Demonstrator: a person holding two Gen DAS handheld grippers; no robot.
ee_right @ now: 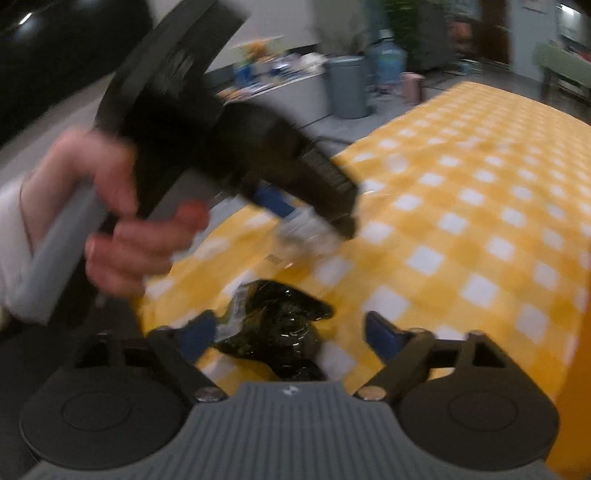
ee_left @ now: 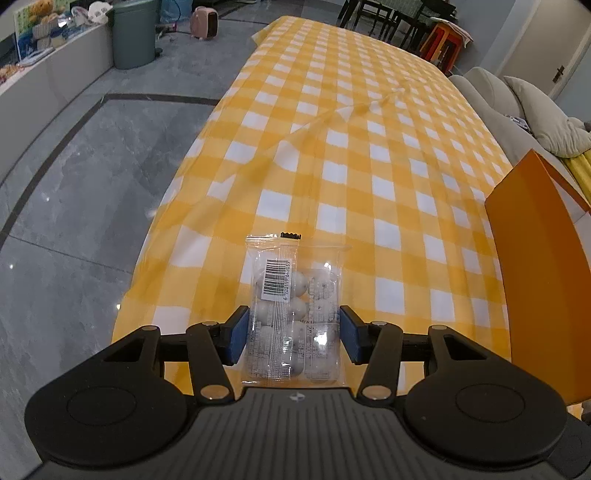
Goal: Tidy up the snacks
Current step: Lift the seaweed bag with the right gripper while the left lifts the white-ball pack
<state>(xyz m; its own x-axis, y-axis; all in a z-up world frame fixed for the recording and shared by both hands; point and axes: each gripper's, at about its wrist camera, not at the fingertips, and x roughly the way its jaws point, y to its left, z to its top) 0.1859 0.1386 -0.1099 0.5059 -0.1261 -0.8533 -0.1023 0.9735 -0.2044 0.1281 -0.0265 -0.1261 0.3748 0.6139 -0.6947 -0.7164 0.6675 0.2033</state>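
My left tool (ee_left: 293, 334) pinches the clear candy pack (ee_left: 293, 314) for boxing in the orange box (ee_left: 535, 280); my right tool (ee_right: 291, 332) gapes around the dark packet (ee_right: 277, 332) on the counter (ee_left: 369, 147).

A home living room: a checked tablecloth (ee_left: 351, 147), a grey sofa (ee_left: 495, 99) with cushions, dining chairs (ee_left: 388, 18), a bin (ee_left: 135, 35).

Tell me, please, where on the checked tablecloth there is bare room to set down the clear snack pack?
The tablecloth is bare ahead of the clear snack pack, from the orange box on its right across to the cloth's left edge. It is crowded near the person: there the right claw is around a black packet, close beside the left claw.
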